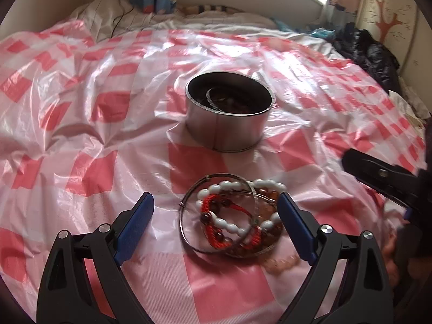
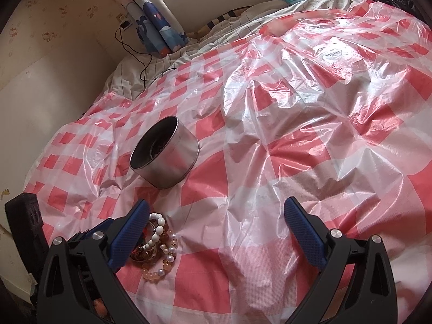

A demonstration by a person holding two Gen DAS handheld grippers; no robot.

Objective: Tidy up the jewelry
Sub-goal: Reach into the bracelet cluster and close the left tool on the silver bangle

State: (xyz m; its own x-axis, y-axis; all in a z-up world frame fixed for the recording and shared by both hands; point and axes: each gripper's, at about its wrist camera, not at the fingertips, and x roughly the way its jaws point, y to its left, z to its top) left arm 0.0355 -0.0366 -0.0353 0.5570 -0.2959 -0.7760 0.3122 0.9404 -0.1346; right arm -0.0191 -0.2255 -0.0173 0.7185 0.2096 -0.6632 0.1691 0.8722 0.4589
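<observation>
A pile of bracelets (image 1: 232, 218) lies on the red-and-white checked plastic sheet (image 1: 81, 124): white beads, red cord, amber beads and thin silver bangles. My left gripper (image 1: 216, 216) is open, its blue fingers on either side of the pile and empty. Beyond it stands a round metal tin (image 1: 229, 116) with jewelry inside. In the right wrist view the same bracelets (image 2: 156, 245) lie beside the left finger of my right gripper (image 2: 216, 232), which is open and empty. The tin (image 2: 167, 156) sits farther ahead on the left. The right gripper (image 1: 383, 175) shows at the left wrist view's right edge.
The sheet covers a bed with crumpled bedding (image 1: 113, 16) at the far end. Dark clothes (image 1: 370, 54) are heaped at the right side. A black cable (image 2: 140, 56) hangs along the wall near a blue curtain (image 2: 154, 19).
</observation>
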